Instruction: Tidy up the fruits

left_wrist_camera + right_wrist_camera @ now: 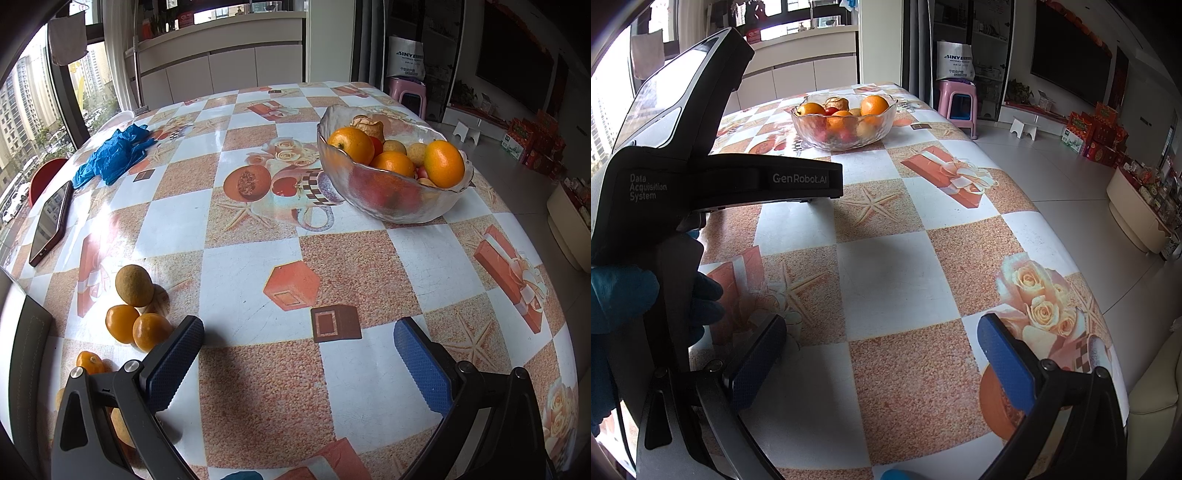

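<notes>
From the left wrist, the left gripper (pixel 297 363) hangs released and empty over the tablecloth (pixel 258 387). Just to its left lie 2 small oranges (pixel 138 328) touching each other, and a brown round fruit (pixel 134 280) touching them. They look firm, light and liable to roll, so take them across the middle. The glass bowl (pixel 391 199), fragile and well apart, already holds fruit.

From the right wrist, the right gripper (pixel 881 369) is likewise spread, holding nothing. The other tool (pixel 701 173) reads "GenRobot.AI" and "Data Acquisition System".
</notes>
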`<state>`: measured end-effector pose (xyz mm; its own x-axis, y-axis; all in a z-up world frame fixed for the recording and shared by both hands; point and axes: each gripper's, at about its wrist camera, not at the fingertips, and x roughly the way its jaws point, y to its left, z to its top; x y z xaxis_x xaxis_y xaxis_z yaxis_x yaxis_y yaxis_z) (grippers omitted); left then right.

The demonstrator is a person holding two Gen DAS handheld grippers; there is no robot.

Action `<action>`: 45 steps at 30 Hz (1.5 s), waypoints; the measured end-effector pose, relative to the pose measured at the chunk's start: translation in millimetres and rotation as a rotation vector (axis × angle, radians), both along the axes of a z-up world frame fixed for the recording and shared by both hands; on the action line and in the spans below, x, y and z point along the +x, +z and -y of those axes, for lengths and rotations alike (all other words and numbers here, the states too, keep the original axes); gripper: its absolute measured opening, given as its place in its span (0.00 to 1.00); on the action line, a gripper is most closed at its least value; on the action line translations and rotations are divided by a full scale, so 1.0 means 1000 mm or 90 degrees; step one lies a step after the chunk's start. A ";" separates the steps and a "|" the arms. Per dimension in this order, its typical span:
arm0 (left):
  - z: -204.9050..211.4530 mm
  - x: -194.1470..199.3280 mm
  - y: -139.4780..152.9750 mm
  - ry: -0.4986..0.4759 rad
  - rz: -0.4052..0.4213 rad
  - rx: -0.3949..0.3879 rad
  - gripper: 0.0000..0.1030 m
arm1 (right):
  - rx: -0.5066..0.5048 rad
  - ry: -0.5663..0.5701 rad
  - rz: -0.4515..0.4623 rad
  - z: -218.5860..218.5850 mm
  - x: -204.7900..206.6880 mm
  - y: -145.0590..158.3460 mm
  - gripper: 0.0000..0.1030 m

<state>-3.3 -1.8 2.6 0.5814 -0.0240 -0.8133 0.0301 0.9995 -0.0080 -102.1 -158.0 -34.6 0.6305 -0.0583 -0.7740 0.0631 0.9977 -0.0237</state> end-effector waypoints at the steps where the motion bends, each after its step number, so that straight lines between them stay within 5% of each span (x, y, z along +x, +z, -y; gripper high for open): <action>1: -0.001 0.000 0.001 -0.013 -0.006 -0.003 1.00 | 0.000 0.000 0.000 0.000 0.000 0.000 1.00; 7: -0.020 -0.003 0.032 -0.076 -0.028 -0.129 1.00 | 0.000 0.000 0.000 0.000 0.000 0.000 1.00; 14: -0.067 -0.061 0.083 -0.079 0.052 -0.081 1.00 | 0.000 0.000 0.000 0.000 -0.001 0.000 1.00; 24: -0.132 -0.142 0.032 -0.050 0.003 -0.023 1.00 | 0.033 0.064 0.016 -0.011 -0.043 0.013 1.00; 31: -0.134 -0.141 0.007 -0.046 -0.011 0.013 1.00 | 0.064 0.209 0.028 -0.058 -0.084 0.023 1.00; 38: -0.137 -0.138 -0.002 -0.050 -0.005 0.016 1.00 | 0.029 0.297 0.001 -0.111 -0.076 0.010 0.99; 43: -0.138 -0.136 -0.001 -0.050 -0.015 0.016 1.00 | 0.009 0.321 -0.010 -0.127 -0.068 0.002 0.82; 45: -0.139 -0.130 0.000 -0.058 -0.042 0.009 1.00 | 0.014 0.328 -0.003 -0.128 -0.068 0.004 0.60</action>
